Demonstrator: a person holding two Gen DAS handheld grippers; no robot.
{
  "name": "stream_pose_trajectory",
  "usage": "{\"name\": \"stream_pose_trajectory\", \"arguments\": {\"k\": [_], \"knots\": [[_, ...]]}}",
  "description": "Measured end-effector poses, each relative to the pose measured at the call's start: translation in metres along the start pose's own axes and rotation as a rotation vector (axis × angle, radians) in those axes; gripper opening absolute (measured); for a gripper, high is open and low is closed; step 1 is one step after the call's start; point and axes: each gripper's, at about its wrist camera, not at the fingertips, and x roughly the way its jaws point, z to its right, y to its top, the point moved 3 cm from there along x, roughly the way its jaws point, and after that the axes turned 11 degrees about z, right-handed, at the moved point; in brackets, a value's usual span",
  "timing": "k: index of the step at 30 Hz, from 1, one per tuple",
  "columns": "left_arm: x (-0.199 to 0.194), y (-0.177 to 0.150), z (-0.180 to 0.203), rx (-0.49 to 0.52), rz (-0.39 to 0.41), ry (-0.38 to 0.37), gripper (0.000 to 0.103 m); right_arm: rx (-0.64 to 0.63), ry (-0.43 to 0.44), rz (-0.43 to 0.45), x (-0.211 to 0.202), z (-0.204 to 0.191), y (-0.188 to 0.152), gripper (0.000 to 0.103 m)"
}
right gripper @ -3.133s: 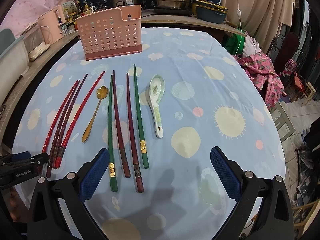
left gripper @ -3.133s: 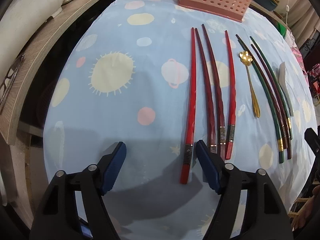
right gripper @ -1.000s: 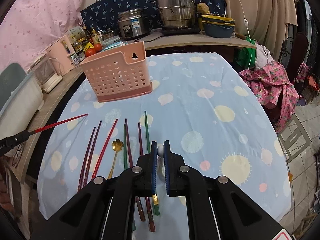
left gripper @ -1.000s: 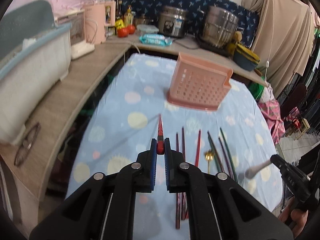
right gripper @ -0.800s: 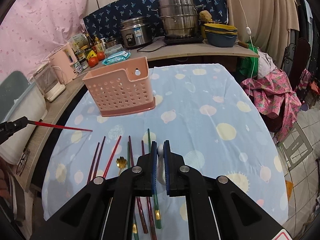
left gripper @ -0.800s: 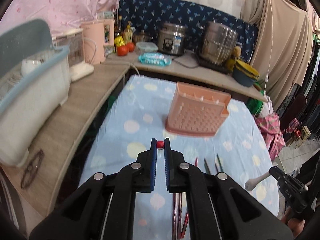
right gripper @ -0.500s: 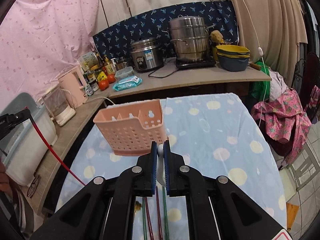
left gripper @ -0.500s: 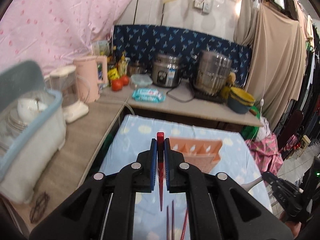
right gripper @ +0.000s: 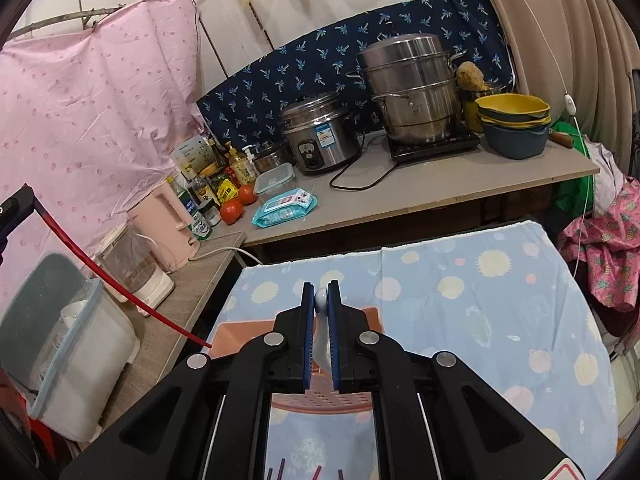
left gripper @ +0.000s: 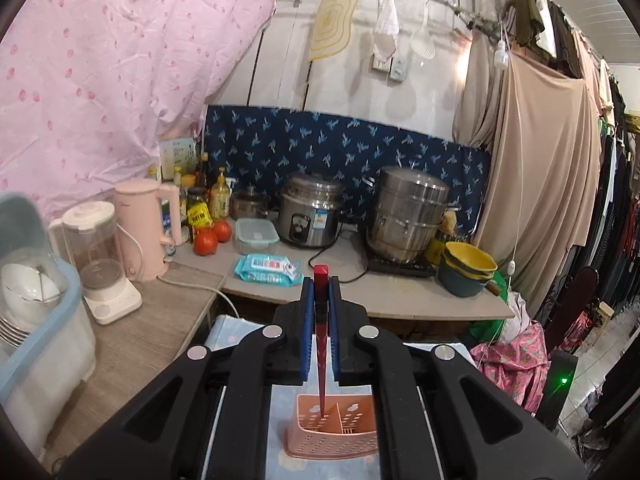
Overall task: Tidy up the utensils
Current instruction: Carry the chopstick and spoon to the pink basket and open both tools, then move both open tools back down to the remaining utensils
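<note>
The left gripper [left gripper: 321, 308] has its fingers [left gripper: 307, 320] pressed on a red chopstick [left gripper: 320, 344], which hangs almost upright between them: its square end stands just above the fingertips and its thin tip points down over the left compartment of the pink utensil basket [left gripper: 334, 430]. Whether the tip is already inside or just above the rim, I cannot tell. The basket stands on the table with the blue patterned cloth [left gripper: 280, 432], below and a little beyond the fingers. The right gripper [right gripper: 321, 312] pinches the handle of a white ceramic spoon [right gripper: 321, 344]; the handle end shows between the fingertips and the rest hangs down behind them, over the same basket [right gripper: 320, 398]. To the left of these fingers the red chopstick [right gripper: 120, 286] slants down toward the basket's left edge. Nearer than the fingers, the ends of a few chopsticks [right gripper: 280, 468] lie on the cloth [right gripper: 480, 300]. Far beyond the fingers, a wooden counter [right gripper: 400, 196] carries a rice cooker [right gripper: 320, 132] and a steel steamer pot [right gripper: 412, 88].
</note>
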Motion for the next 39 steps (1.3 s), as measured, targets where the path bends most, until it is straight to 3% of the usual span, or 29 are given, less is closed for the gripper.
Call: {"name": "stream_pose_trajectory", "arguments": {"k": [5, 12, 13, 15, 16, 17, 21, 29, 39], "knots": [[0.034, -0.043, -0.008, 0.004, -0.098, 0.015, 0.007, 0.001, -0.05, -0.062, 0.028, 0.011, -0.022, 0.007], [0.054, -0.085, -0.02, -0.024, -0.202, 0.026, 0.008, -0.011, -0.097, -0.091, 0.032, 0.023, -0.044, 0.01], [0.053, -0.088, -0.021, -0.029, -0.203, 0.028, 0.009, -0.011, -0.107, -0.08, 0.026, 0.023, -0.043, 0.012], [0.048, -0.093, -0.023, -0.032, -0.201, 0.027, 0.021, -0.013, -0.125, -0.064, 0.012, 0.025, -0.043, 0.023], [0.045, -0.094, -0.024, -0.029, -0.197, 0.031, 0.032, -0.012, -0.134, -0.051, 0.003, 0.027, -0.044, 0.03], [0.041, -0.097, -0.024, -0.024, -0.191, 0.033, 0.037, -0.015, -0.145, -0.04, -0.008, 0.028, -0.046, 0.033], [0.023, -0.108, -0.023, 0.006, -0.204, 0.018, 0.037, -0.054, -0.215, -0.034, -0.049, 0.038, -0.066, 0.038], [-0.02, -0.162, -0.025, 0.039, -0.296, -0.006, 0.038, -0.1, -0.331, -0.141, -0.115, 0.057, -0.142, 0.039], [-0.09, -0.244, -0.04, 0.09, -0.43, 0.08, 0.038, -0.208, -0.283, -0.293, -0.145, 0.041, -0.233, 0.037]]}}
